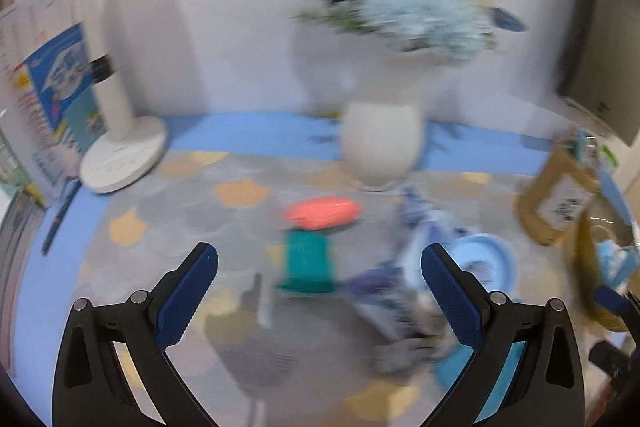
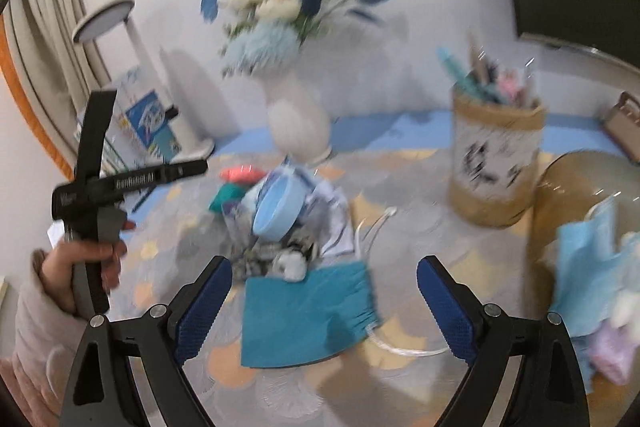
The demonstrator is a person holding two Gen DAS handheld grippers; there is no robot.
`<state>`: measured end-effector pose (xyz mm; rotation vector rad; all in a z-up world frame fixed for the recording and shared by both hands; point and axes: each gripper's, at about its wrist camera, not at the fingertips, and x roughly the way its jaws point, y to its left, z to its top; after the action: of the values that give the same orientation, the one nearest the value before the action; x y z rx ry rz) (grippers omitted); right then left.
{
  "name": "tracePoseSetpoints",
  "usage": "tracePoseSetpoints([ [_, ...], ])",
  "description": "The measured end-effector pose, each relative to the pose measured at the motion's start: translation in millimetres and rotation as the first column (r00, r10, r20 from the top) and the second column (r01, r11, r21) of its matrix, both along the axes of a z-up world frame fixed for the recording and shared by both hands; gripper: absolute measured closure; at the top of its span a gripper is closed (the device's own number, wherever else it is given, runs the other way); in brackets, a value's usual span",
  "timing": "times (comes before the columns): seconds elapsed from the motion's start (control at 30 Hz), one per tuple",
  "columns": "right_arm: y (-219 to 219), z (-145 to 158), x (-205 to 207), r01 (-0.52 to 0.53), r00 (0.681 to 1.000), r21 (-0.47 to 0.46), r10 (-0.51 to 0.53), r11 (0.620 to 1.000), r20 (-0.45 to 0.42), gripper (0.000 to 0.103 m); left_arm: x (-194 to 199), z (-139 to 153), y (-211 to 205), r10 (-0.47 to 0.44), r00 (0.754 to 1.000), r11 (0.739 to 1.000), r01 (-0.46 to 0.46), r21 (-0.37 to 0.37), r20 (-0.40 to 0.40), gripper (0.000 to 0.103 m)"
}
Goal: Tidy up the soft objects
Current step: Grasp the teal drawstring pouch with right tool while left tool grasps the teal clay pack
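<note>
Between right fingers: teal mask, crosswise.

A pale wall was seen behind a table covered by a blue-edged patterned mat, with a white lamp and a vase of flowers set near it and beige curtains hung at left.

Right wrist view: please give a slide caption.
Open hand-held gripper above a teal mask, beside a soft pile.
</note>
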<state>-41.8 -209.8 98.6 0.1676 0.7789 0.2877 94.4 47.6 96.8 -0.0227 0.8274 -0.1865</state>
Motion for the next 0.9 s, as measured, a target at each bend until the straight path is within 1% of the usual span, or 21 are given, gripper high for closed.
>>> tracePoseSetpoints([
  [0.13,15,-26,8,-0.02,0.999,-0.046,0.018,0.999,-0.047,0.01,11,-20,19,0.039,0.999,0.998,-0.038,0.042,-0.009,0.001],
  [0.33,21,-56,20,-0.024,0.994,-0.085,0.014,0.996,-0.112,0.01,24,-41,26,0.033,0.999,0.999,-0.032,0.019,-0.03,0.001],
  [0.43,18,-64,24,-0.017,0.991,-0.084,0.006,0.996,-0.133,0.01,31,-51,20,0.012,1.0,0.999,-0.011,0.035,-0.025,0.001],
  [0.5,17,-70,28,-0.018,0.99,-0.085,0.005,0.996,-0.144,0.01,38,-61,16,0.008,0.999,0.999,-0.006,0.05,-0.05,0.001],
  [0.6,17,-77,33,-0.019,0.986,-0.086,0.005,0.996,-0.165,0.01,46,-73,15,0.003,0.997,1.0,-0.002,0.019,-0.075,0.001],
  [0.73,20,-80,34,-0.039,0.99,-0.121,0.022,0.992,-0.138,0.009,52,-86,13,0.013,0.995,1.0,-0.011,0.02,-0.095,0.001],
  [0.8,22,-81,34,-0.041,0.991,-0.131,0.024,0.991,-0.131,0.009,54,-88,9,0.015,0.996,0.999,-0.01,0.051,-0.092,0.001],
  [0.87,22,-80,32,-0.04,0.992,-0.136,0.023,0.99,-0.123,0.02,54,-88,10,0.018,0.996,0.999,-0.014,0.049,-0.091,0.001],
  [0.9,22,-79,31,-0.036,0.993,-0.143,0.019,0.989,-0.114,0.041,53,-89,10,0.02,0.996,0.999,-0.016,0.049,-0.089,0.001],
])
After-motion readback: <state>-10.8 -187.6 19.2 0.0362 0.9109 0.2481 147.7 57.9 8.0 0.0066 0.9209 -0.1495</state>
